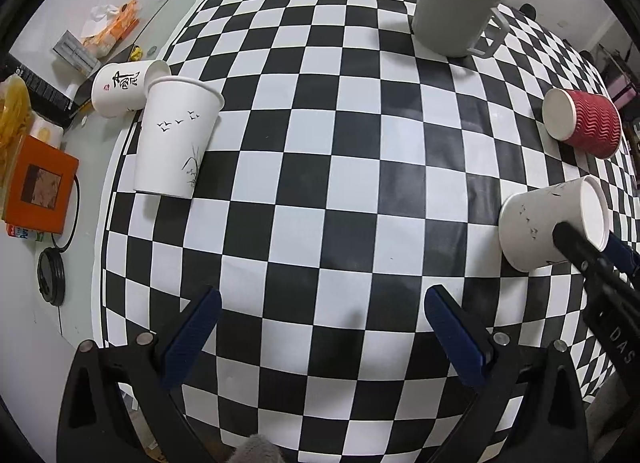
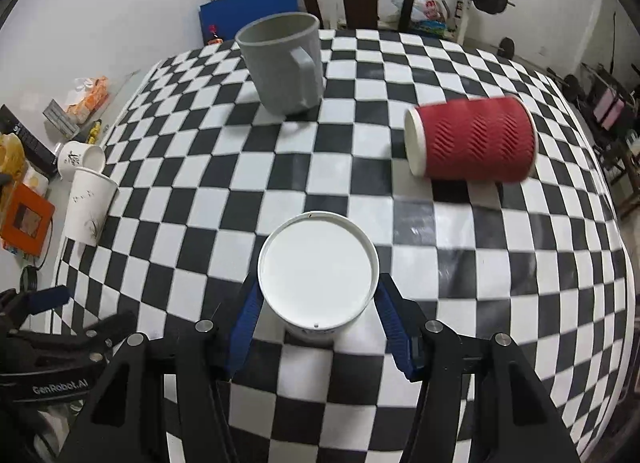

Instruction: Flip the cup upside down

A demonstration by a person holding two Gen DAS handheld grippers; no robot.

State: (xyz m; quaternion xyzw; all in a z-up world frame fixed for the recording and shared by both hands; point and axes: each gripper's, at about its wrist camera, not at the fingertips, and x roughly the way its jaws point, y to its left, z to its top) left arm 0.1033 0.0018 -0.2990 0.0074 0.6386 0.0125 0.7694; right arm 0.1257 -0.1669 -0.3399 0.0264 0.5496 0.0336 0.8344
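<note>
Checkered tablecloth (image 1: 320,167) covers most of the tabletop; bare white strip along its left edge.

Grey mug (image 2: 282,65) upright near the far edge, handle toward the right-wrist cam.

Red ribbed cup (image 2: 474,139) on its side toward the right edge, white base pointing left.

White paper cup (image 2: 318,271) w/ small bird marks sits near the front-right part of the cloth, flat base facing the right-wrist cam. In the left-wrist view it looks tilted; can't tell if its rim touches the cloth.

Right gripper (image 2: 318,317) has its blue pads on both sides of this cup's wall, clamped on it.

Left gripper (image 1: 320,339) over the front-centre of the cloth, jaws wide apart, nothing between.

Second white cup (image 1: 176,139) w/ birds stands upright at the cloth's left edge; small cup w/ calligraphy (image 1: 120,89) on its side just behind, touching or nearly.

Orange box (image 1: 40,185), tissue pack (image 1: 114,25) and black lid (image 1: 51,275) on the bare left strip.
</note>
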